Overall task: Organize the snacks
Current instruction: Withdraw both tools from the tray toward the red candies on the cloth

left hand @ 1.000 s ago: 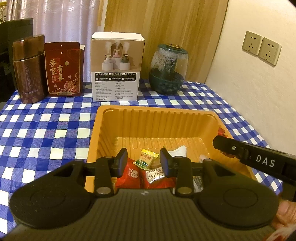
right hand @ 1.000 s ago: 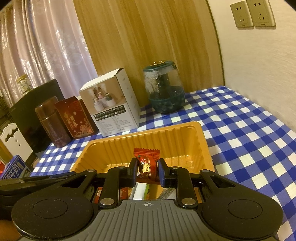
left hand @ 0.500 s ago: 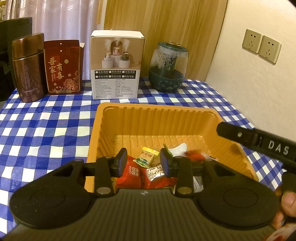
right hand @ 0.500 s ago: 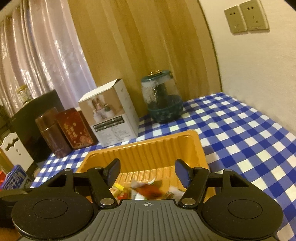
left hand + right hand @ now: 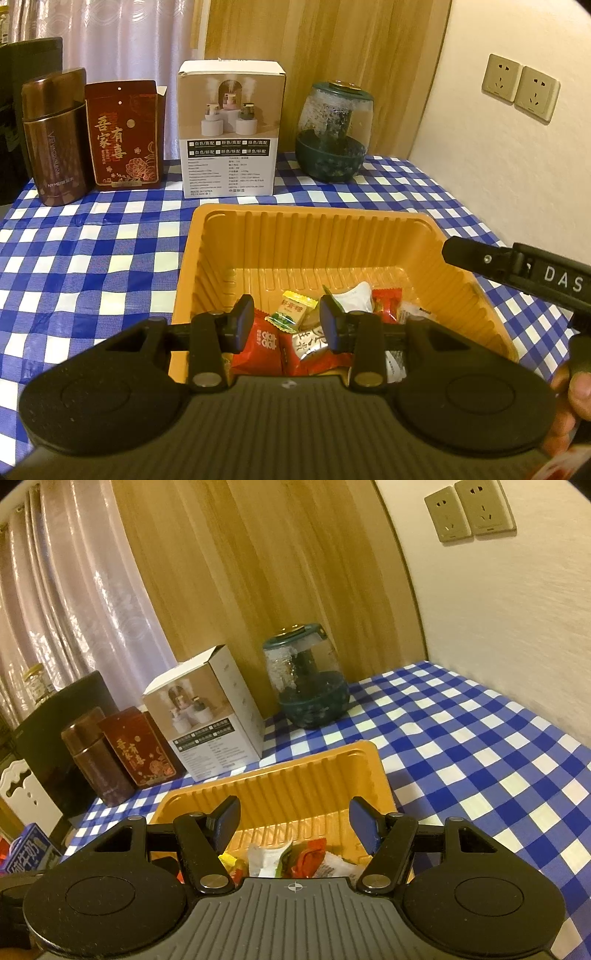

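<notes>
right gripper [image 5: 295,825] over the orange tray [image 5: 314,775], fingers spread wide, nothing between them. left gripper [image 5: 286,321] over the tray's near edge, fingers narrow, gap empty, not touching the wrappers below. snacks [image 5: 317,328] piled in the tray's near end: red packs, a yellow-green candy, a white wrapper. tray sits on the blue-checked tabletop [image 5: 92,258]; white box [image 5: 231,129], red tin [image 5: 123,134] and glass jar [image 5: 334,133] stand behind it.

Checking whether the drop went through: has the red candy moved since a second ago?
Yes. It left the right hand-held gripper, whose jaws are now apart and empty, and fell into the orange tray, lying below the rim among the other snacks.
</notes>
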A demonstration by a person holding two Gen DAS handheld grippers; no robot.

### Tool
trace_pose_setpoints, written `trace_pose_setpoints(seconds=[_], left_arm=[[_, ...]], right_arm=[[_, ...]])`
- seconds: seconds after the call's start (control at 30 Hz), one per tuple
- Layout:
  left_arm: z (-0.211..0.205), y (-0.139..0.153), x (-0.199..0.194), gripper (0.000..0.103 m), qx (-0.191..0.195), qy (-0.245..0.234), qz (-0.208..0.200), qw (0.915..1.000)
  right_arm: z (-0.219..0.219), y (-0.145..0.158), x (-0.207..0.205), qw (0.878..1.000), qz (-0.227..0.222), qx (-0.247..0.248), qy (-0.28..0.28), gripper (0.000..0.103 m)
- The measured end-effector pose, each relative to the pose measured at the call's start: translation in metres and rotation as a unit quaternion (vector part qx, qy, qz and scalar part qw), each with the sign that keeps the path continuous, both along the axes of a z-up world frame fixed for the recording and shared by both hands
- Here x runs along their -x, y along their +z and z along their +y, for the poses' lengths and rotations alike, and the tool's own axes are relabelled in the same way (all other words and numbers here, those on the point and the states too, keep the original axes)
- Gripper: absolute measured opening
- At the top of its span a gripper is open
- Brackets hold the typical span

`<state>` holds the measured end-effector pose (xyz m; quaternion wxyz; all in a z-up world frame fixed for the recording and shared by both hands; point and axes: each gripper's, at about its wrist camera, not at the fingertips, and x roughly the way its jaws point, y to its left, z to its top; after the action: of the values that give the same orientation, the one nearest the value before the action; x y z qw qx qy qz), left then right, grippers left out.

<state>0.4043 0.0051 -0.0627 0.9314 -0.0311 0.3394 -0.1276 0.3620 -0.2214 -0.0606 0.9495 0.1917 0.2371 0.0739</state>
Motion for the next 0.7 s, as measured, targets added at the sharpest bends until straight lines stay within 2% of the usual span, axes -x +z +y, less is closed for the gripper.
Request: trace_pose_setpoints(seconds=[0.4, 0.7], left_arm=[[0.003, 0.005, 0.008, 0.037, -0.002, 0.005, -0.009, 0.9999], [0.004, 0.016, 0.034, 0.038, -0.006, 0.004, -0.029, 0.9996]], right_arm=[[0.001, 0.006, 0.009, 1.000, -0.017, 0.019, -0.006, 0.065], [-0.013, 0.010, 0.039, 0.998, -0.036, 0.039, -0.022, 0.065]])
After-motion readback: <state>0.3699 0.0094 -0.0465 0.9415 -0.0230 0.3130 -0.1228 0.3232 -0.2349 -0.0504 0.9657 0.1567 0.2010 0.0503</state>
